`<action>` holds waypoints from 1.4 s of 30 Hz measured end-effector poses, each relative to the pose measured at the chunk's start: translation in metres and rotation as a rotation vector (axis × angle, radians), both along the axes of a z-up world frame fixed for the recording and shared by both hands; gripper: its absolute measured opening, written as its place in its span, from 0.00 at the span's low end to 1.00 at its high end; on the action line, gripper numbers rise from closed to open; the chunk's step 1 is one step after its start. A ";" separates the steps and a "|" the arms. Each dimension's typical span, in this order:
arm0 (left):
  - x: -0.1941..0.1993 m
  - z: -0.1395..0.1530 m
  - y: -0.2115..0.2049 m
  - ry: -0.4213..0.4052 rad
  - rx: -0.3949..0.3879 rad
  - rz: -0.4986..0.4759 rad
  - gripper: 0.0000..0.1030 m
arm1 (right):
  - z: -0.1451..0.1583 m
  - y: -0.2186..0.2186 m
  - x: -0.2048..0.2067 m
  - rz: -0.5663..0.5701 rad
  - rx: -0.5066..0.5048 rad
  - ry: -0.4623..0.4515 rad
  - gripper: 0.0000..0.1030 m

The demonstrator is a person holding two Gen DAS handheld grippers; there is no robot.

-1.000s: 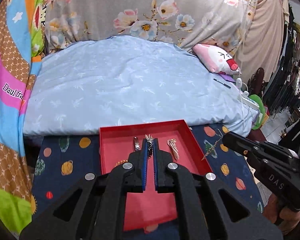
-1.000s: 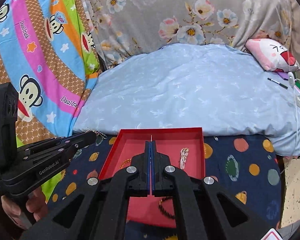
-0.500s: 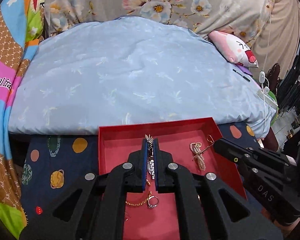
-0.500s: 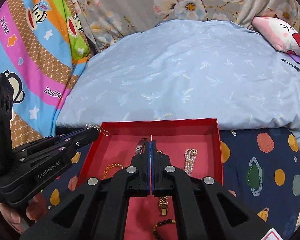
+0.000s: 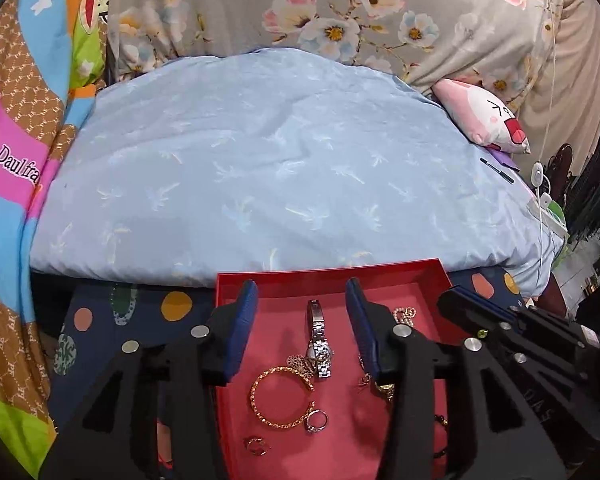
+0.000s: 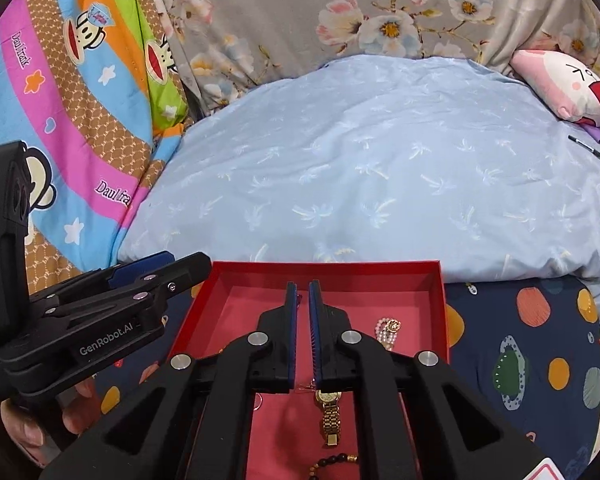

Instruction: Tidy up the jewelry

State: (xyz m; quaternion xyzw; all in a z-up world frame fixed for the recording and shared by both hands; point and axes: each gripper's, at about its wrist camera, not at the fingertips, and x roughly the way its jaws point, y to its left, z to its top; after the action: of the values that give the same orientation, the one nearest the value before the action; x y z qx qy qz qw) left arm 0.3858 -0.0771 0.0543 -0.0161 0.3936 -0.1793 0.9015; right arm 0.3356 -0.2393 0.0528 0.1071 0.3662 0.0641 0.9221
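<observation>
A red tray [image 5: 332,278] [image 6: 324,270] holds several pieces of jewelry. In the left wrist view my left gripper [image 5: 302,294] is open and empty over the tray, above a silver watch [image 5: 319,338], a small silver ornament [image 5: 300,361], a gold bracelet [image 5: 278,398] and rings [image 5: 317,420]. My right gripper [image 6: 303,286] has its jaws slightly apart with nothing between them, above a gold watch [image 6: 329,412], a dark bead bracelet [image 6: 332,462] and a pearl piece [image 6: 388,332].
The tray sits on a dark blue spotted cloth [image 6: 540,340] at the edge of a light blue duvet [image 5: 284,176]. A pink plush pillow [image 5: 482,122] lies far right. Colourful monkey bedding [image 6: 60,100] hangs at left.
My left gripper opened and the silver ornament it held now lies in the tray. My right gripper's jaws parted slightly. Both grippers moved lower over the tray.
</observation>
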 end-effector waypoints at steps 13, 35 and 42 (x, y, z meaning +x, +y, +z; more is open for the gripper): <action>-0.072 0.044 0.027 -0.106 0.087 0.070 0.55 | 0.052 0.008 -0.090 -0.072 -0.058 -0.089 0.29; -0.206 -0.005 0.030 -0.020 0.197 0.130 0.79 | 0.001 0.045 -0.218 -0.176 -0.156 0.021 0.62; -0.215 -0.012 0.027 -0.013 0.233 0.137 0.80 | -0.004 0.042 -0.223 -0.196 -0.142 0.041 0.66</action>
State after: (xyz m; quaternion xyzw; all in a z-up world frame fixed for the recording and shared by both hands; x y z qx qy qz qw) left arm 0.1706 -0.0500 0.0420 0.0631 0.4040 -0.0703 0.9099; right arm 0.1130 -0.1969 0.0491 0.0781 0.3763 -0.0547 0.9216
